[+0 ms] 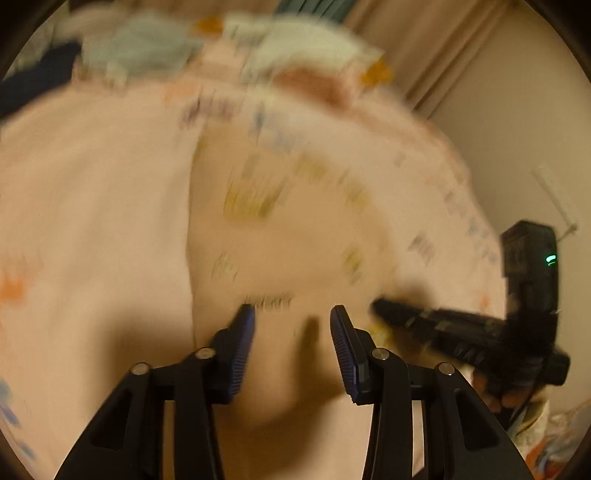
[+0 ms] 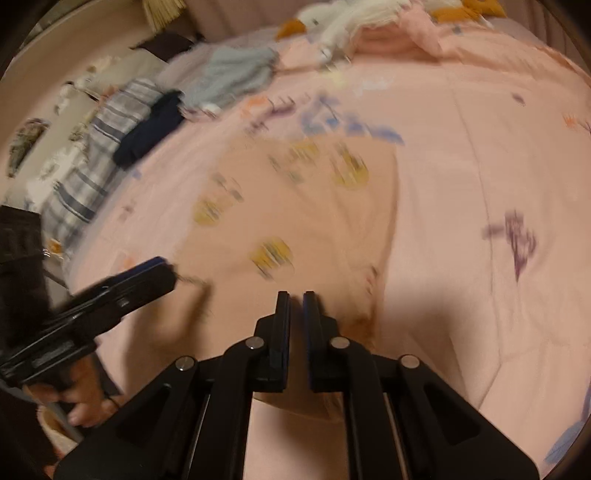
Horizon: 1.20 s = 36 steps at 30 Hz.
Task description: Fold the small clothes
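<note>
Writing: none legible in either view; both frames are motion-blurred, and the coloured marks on the fabrics could be print or lettering, cannot tell which.
Brands: none readable on the grippers or the cloth.
Small garment (image 2: pixel 295 221): peach-pink piece with yellow motifs, lying spread flat on the pink bedspread (image 2: pixel 480 166), directly ahead of both grippers; in the left wrist view it fills the middle (image 1: pixel 280 240), its left edge a straight vertical line against the paler cover.
Left gripper (image 1: pixel 291 325): jaws parted, blue ribbed pads apart with the garment's near part showing in the gap; pads do not visibly press on cloth, though blur hides whether the tips touch it.
Right gripper (image 2: pixel 296 306): jaws clenched, pads nearly together with only a thin slit; tips sit over the garment's near edge; whether a fold of cloth is pinched there, cannot tell.
Cross views: right gripper enters the left wrist view from the right (image 1: pixel 384 308), a green light on its body; left gripper enters the right wrist view from the lower left (image 2: pixel 162 269), a person's hand (image 2: pixel 81 402) on its grip.
Other clothes: dark navy piece (image 2: pixel 147 129), striped grey-blue cloth (image 2: pixel 92 162), pale blue piece (image 2: pixel 232 77), all along the far left of the bed, well apart from the garment.
Far end: white plush toy with orange parts (image 2: pixel 351 18).
Background: beige curtain (image 1: pixel 424 55).
Obstruction: none between grippers and garment; gripper shadows fall across its near part.
</note>
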Tool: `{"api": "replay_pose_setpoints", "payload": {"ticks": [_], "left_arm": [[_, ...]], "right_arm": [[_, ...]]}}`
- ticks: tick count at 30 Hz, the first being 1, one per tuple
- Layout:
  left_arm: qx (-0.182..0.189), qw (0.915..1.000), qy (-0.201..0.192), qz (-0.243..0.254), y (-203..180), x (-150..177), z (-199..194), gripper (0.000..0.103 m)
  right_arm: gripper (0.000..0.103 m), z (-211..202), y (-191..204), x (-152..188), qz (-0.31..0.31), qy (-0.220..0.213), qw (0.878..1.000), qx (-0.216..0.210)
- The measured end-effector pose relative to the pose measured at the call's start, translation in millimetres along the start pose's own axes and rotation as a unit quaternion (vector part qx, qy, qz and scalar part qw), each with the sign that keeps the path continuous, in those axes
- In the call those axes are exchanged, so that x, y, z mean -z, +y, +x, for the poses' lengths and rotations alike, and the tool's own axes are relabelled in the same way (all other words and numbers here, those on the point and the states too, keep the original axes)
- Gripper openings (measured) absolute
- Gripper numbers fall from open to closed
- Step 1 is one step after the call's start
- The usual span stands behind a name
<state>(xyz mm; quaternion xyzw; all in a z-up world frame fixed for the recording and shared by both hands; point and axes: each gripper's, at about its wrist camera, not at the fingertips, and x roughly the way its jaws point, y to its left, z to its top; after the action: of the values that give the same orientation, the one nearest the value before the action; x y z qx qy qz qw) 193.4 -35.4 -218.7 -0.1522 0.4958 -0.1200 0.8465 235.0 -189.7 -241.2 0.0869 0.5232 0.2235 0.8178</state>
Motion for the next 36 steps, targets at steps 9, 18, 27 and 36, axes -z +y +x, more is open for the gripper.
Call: {"api": "replay_pose_setpoints", "payload": {"ticks": [9,18,27,36], "left_arm": [[0.001,0.9996,-0.029,-0.006,8,22,-26,0.037],[-0.028,0.9853,-0.154,0.069,-13,-74,-62,0.037],[-0.123,0.9873,-0.075,0.067,15,-87,46,0.044],[-0.1,0.9912,-0.082,0.027,27,-84,36,0.046]], "right_arm": [[0.0,-16,-22,31,0.016,-0.031,0.999,-0.012],[0.019,-62,3,-47,-0.028,-0.115,0.993,-0.007],[0.001,55,-17,-98,0.016,-0.022,0.999,-0.024],[0.001,41,-20,-85,0.011,-0.043,0.999,0.015]]}}
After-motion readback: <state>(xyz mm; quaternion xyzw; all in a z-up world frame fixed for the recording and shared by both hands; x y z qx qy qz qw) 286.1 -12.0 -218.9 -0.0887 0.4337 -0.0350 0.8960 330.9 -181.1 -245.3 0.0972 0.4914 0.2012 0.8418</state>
